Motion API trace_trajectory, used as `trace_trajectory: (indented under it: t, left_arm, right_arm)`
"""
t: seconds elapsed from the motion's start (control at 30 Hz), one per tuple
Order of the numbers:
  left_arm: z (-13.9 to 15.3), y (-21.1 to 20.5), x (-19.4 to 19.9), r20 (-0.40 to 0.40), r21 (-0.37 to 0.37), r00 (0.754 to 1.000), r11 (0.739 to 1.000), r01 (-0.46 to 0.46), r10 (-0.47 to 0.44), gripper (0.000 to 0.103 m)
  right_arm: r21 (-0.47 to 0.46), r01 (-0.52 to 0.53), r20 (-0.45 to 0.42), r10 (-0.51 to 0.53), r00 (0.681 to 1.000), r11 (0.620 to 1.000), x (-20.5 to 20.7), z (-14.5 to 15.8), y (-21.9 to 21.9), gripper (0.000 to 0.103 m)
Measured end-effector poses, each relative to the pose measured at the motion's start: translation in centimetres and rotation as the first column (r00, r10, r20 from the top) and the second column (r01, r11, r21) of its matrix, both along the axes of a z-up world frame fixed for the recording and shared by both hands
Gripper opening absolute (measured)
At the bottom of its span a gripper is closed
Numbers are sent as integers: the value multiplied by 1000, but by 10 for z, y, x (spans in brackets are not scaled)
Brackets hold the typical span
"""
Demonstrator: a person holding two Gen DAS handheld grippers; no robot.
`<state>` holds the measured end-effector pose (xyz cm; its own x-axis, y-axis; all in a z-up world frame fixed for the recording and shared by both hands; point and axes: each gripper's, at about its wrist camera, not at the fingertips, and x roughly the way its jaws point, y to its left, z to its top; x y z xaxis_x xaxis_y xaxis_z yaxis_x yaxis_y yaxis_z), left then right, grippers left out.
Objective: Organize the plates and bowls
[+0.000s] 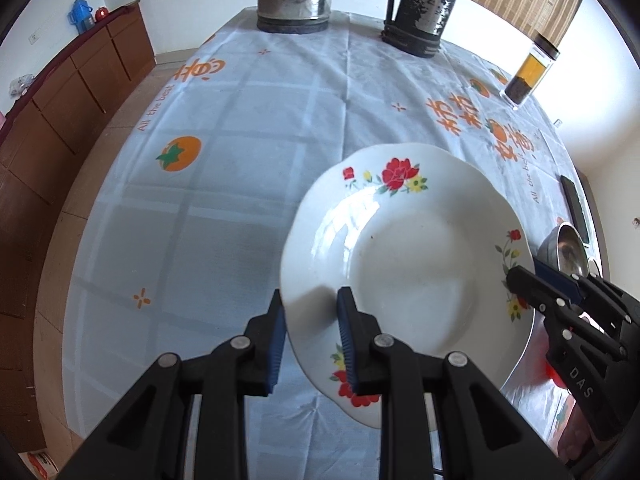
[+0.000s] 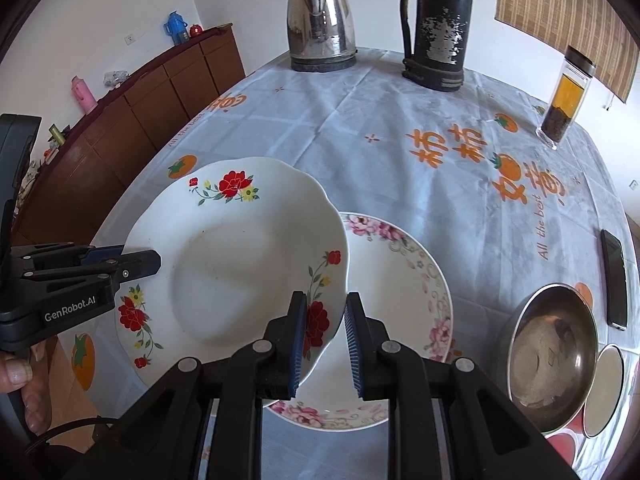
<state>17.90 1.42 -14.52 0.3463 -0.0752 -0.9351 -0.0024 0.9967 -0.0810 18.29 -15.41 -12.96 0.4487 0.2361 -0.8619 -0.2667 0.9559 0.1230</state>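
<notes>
Here, a white red-flowered plate (image 2: 240,264) was held up over the tablecloth (image 2: 400,168) by both hand-held grippers at once; the left gripper (image 1: 310,336) had its blue pads narrowly closed on the plate's near left rim, one pad under the rim and one on top; the right gripper (image 2: 325,340) pinched the opposite rim edge between its own narrow blue pads; seen from the right wrist, the left gripper reached in from the far side of the plate, with a person's fingers (image 2: 24,384) wrapped round its handle.

Relative to the red-flowered plate: a pink-flowered plate (image 2: 404,300) lay flat on the cloth just beside and partly beneath its right edge; a steel bowl (image 2: 556,352) sat further right, with a small round steel dish (image 2: 606,390) touching it; a dark phone (image 2: 614,280) lay beyond the bowl; a steel kettle (image 2: 320,24), a worn black flask (image 2: 438,28) and a glass jar of tea (image 2: 566,96) stood well behind the plate.
</notes>
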Motion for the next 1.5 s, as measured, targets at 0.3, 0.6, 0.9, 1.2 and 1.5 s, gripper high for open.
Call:
trace_trajectory:
  t: [0.3, 0.6, 0.9, 1.2, 1.5]
  left_arm:
    - [0, -20, 3, 3, -4, 999, 999, 40, -40, 23]
    - [0, -37, 6, 2, -4, 997, 997, 73, -73, 23]
    - [-2, -48, 8, 1, -4, 995, 995, 97, -97, 23]
    - [-7, -57, 11, -4, -3, 992, 992, 123, -123, 23]
    - [-11, -62, 13, -4, -9, 990, 990, 142, -142, 23]
  right_arm:
    - [-2, 41, 2, -41, 999, 999, -3, 0, -20, 21]
    - [-5, 73, 0, -73, 997, 997, -4, -2, -36, 21]
    - [-8, 96, -3, -96, 995, 995, -5, -5, -47, 21]
    - [-16, 116, -10, -116, 993, 993, -4, -10, -56, 21]
    - [-25, 130, -14, -130, 991, 991, -3, -13, -60, 21]
